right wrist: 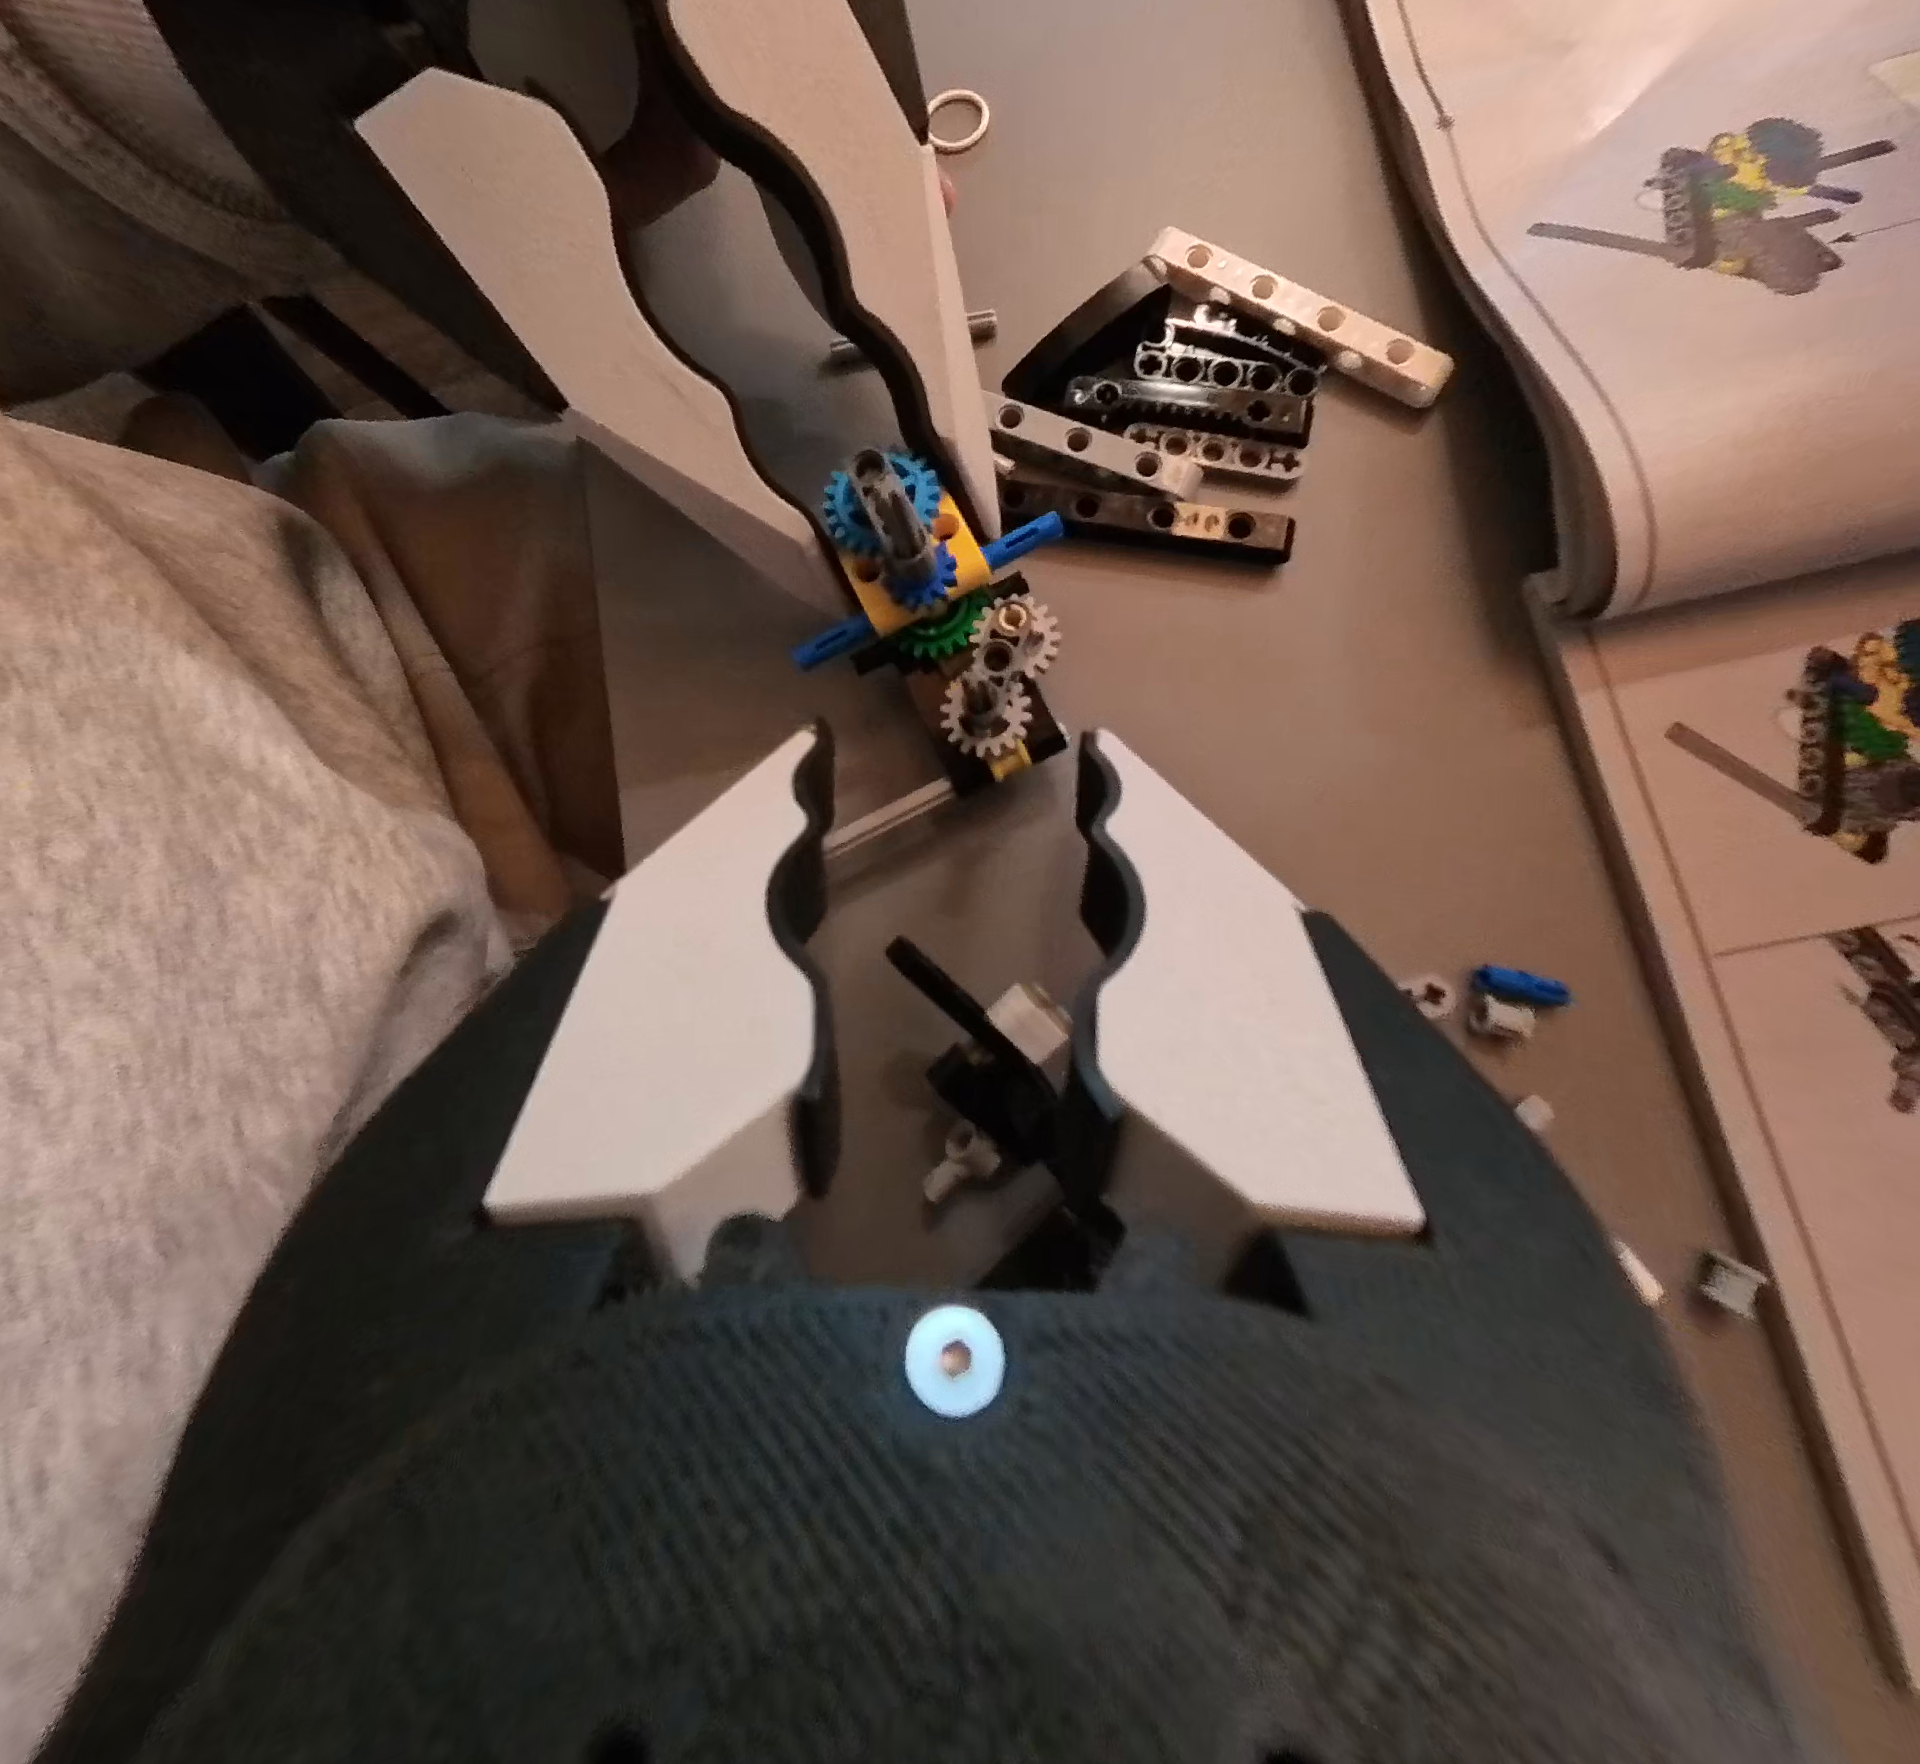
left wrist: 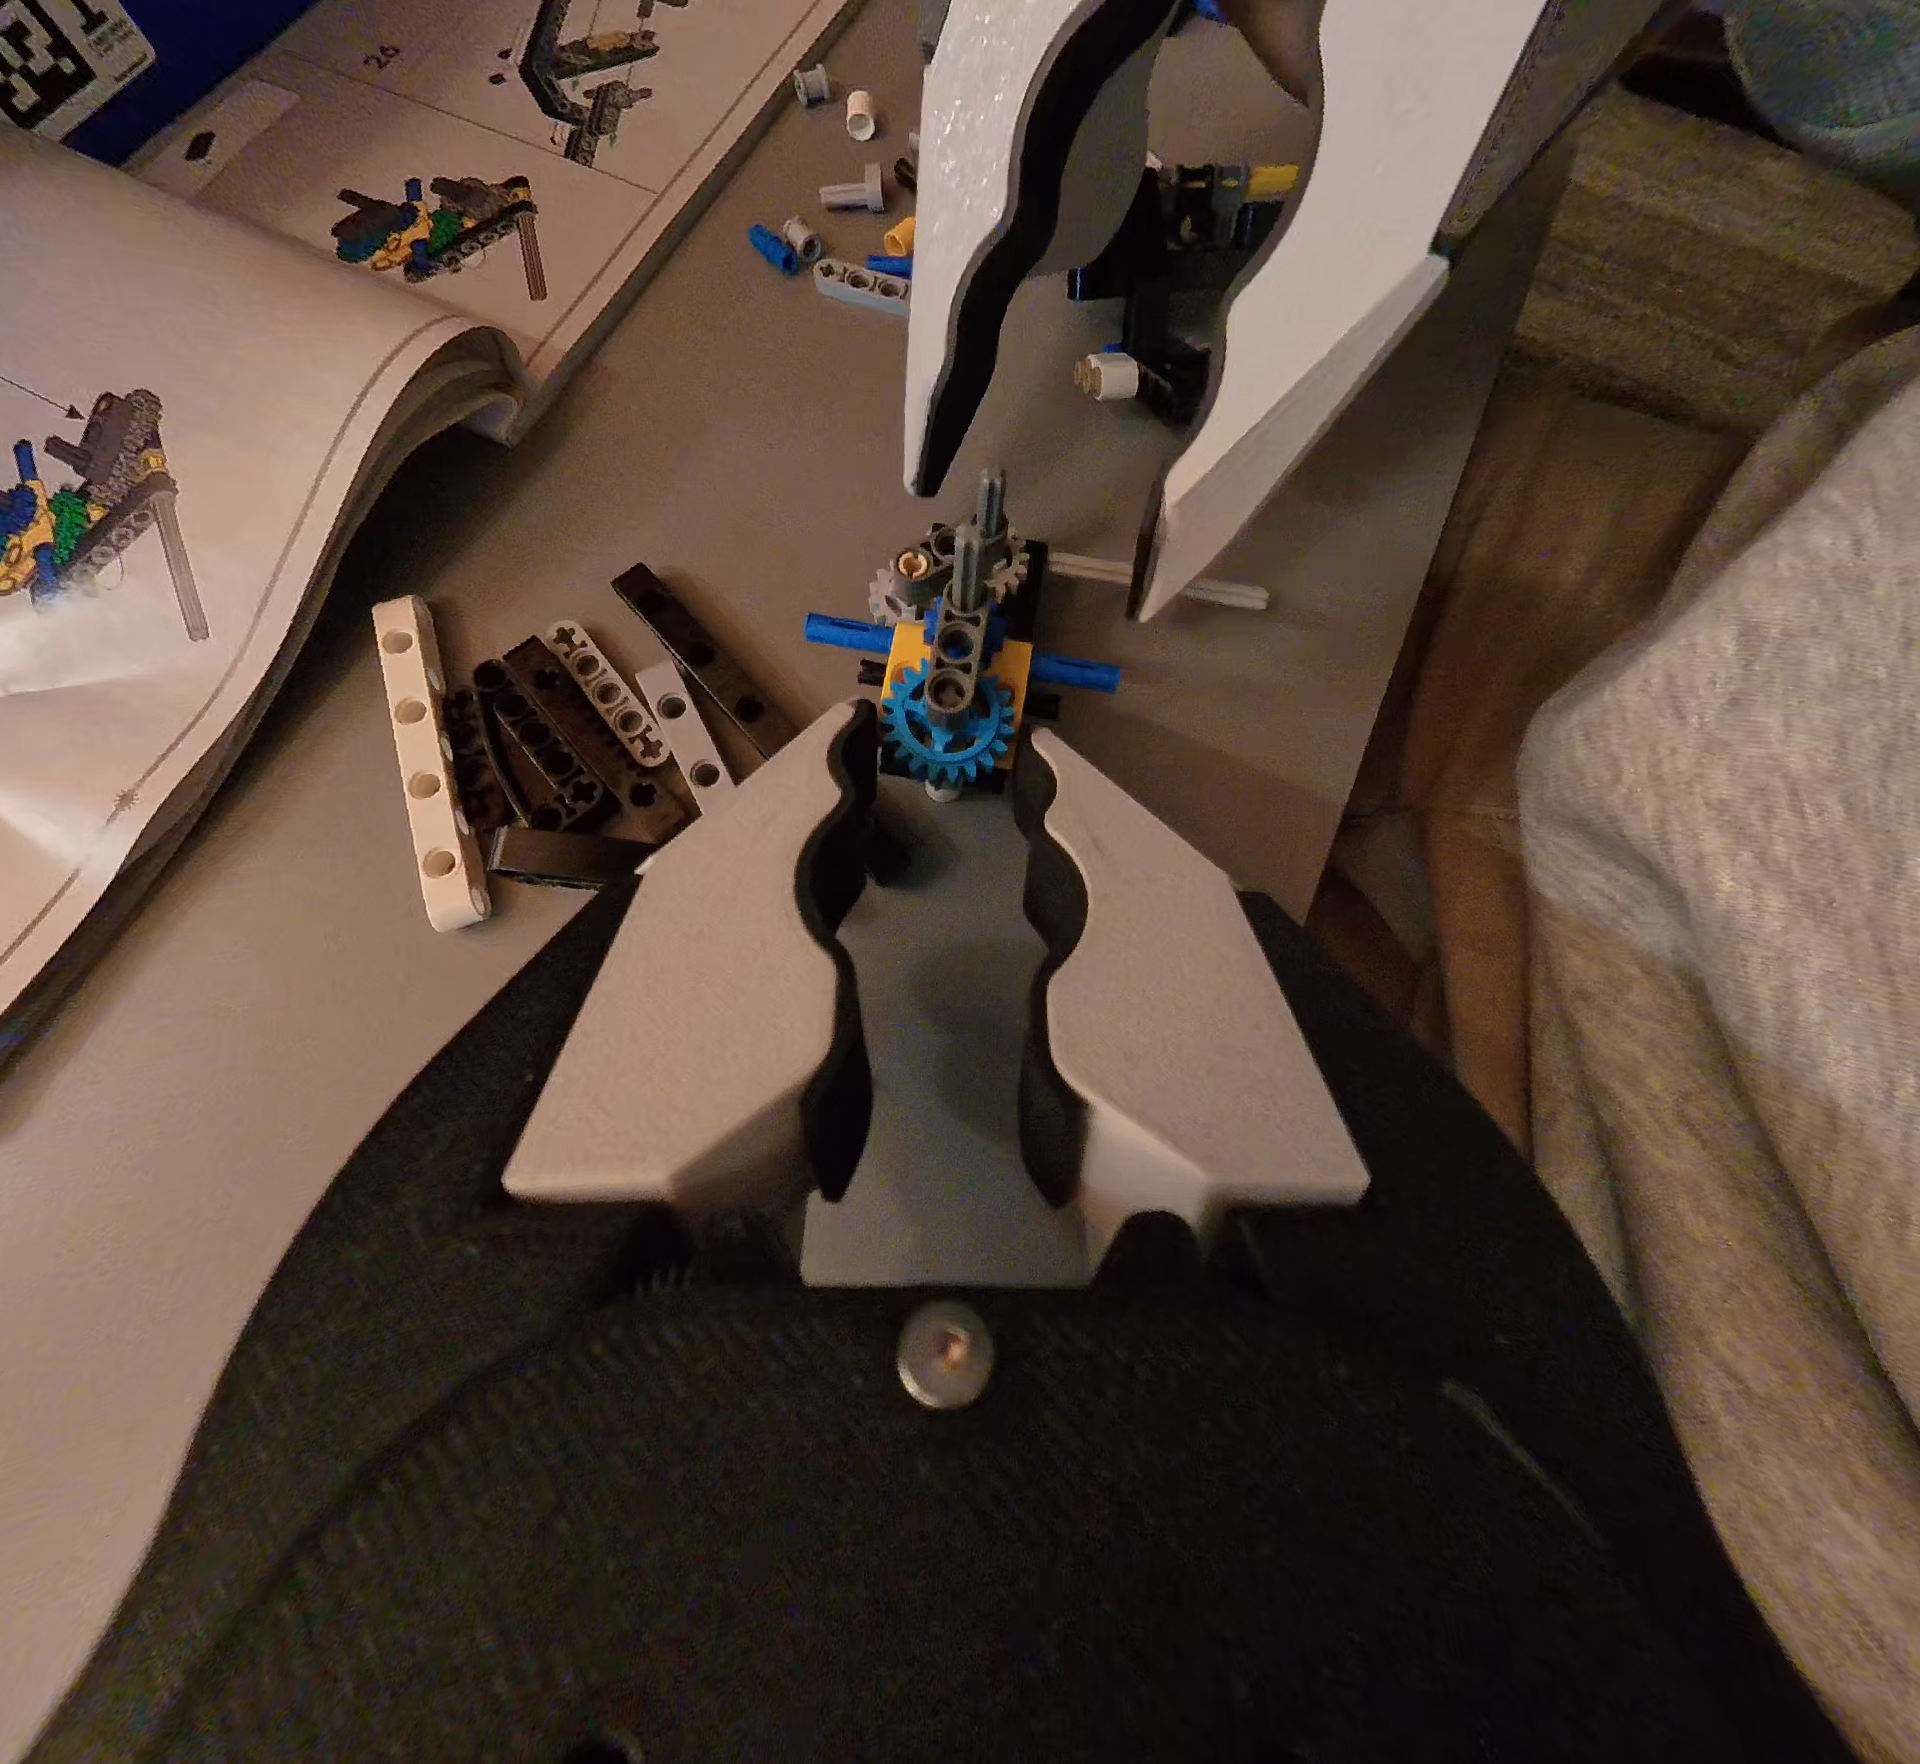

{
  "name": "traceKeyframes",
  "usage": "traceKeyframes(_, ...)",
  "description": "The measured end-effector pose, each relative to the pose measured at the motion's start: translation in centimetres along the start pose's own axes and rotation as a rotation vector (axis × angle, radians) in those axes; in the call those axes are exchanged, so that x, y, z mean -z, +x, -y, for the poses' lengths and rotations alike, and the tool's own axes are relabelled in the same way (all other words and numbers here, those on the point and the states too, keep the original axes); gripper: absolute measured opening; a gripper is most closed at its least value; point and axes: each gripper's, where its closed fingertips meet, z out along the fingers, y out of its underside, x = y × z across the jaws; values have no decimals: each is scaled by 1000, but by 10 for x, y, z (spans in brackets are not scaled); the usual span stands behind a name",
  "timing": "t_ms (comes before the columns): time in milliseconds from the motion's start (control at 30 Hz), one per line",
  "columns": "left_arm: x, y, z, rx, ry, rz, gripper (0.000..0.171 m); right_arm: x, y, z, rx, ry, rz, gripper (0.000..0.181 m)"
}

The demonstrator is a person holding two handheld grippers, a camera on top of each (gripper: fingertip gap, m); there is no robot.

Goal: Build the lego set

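Note:
A small lego assembly (left wrist: pixel 956 665) lies on the grey table (left wrist: pixel 727 488). It has a yellow block, a blue gear, grey gears, blue pins and a grey axle sticking up. My left gripper (left wrist: pixel 951 743) is shut on its near end by the blue gear. In the right wrist view the left gripper (right wrist: pixel 909 551) grips the yellow end of the assembly (right wrist: pixel 935 613). My right gripper (right wrist: pixel 956 753) is open and empty, its tips flanking the grey-gear end without touching. It also shows in the left wrist view (left wrist: pixel 1039 540), above the axle.
An open instruction booklet (left wrist: pixel 312 312) lies at the left. A pile of black, grey and white beams (left wrist: pixel 551 738) sits beside the assembly. Small loose pins (left wrist: pixel 852 187) and a black sub-assembly (left wrist: pixel 1164 291) lie beyond. A person's grey sleeve (left wrist: pixel 1714 883) is along the table edge. My two grippers' fingertips are within a few centimetres of each other.

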Motion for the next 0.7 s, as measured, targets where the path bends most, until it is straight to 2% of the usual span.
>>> traceKeyframes(333, 0, 0, 0, -3, -1, 3, 24, 3, -4, 4, 10, 48, 11, 38)
traceKeyframes(700, 0, 0, 0, -8, -2, 8, 24, -4, -1, -1, 51, -6, -50, 35)
